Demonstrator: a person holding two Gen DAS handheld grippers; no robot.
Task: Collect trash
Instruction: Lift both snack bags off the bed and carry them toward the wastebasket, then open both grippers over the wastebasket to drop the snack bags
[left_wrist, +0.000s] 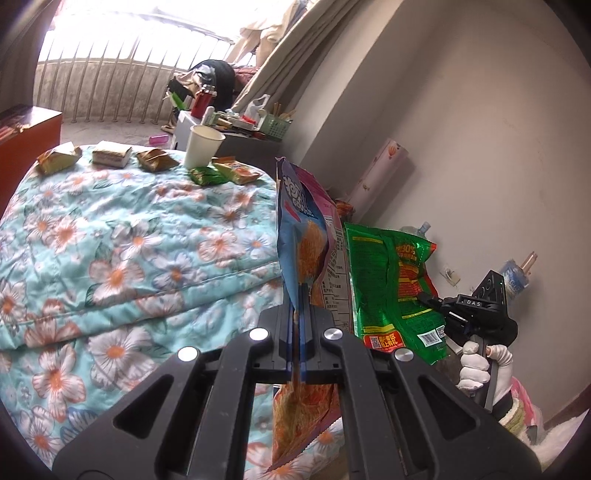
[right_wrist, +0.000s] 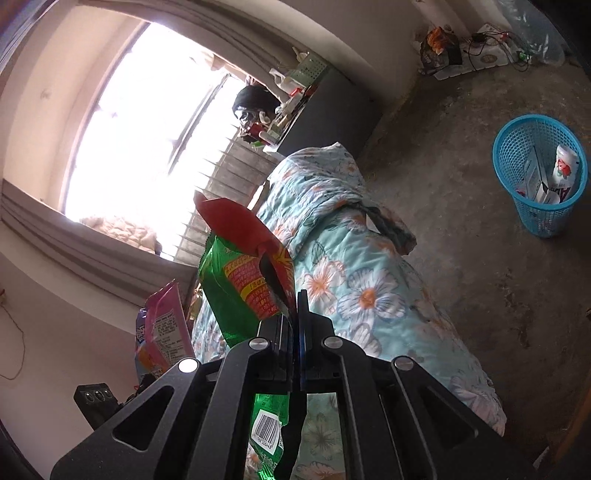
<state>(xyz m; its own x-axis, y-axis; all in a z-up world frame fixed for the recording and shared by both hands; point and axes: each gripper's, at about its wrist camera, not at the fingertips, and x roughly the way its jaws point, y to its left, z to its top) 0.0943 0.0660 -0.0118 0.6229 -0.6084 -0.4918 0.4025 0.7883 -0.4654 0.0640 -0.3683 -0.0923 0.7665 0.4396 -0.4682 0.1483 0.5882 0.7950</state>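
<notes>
My left gripper (left_wrist: 298, 295) is shut on a blue-and-pink snack bag (left_wrist: 306, 229), which stands up between its fingers above the flowered quilt (left_wrist: 110, 240). To its right my right gripper (left_wrist: 428, 298) is shut on a green-and-red snack bag (left_wrist: 388, 280), with a white-gloved hand (left_wrist: 474, 363) on its handle. In the right wrist view that gripper (right_wrist: 295, 299) pinches the green-and-red bag (right_wrist: 236, 280), and the pink bag (right_wrist: 162, 328) hangs at the left. A blue mesh bin (right_wrist: 517, 162) with rubbish in it stands on the floor at the far right.
At the quilt's far edge lie several small wrappers (left_wrist: 59, 160) and a white paper cup (left_wrist: 201, 146). A cluttered grey cabinet (left_wrist: 251, 142) stands behind them, an orange box (left_wrist: 26, 147) at left. Bare concrete floor (right_wrist: 461, 240) separates bed and bin.
</notes>
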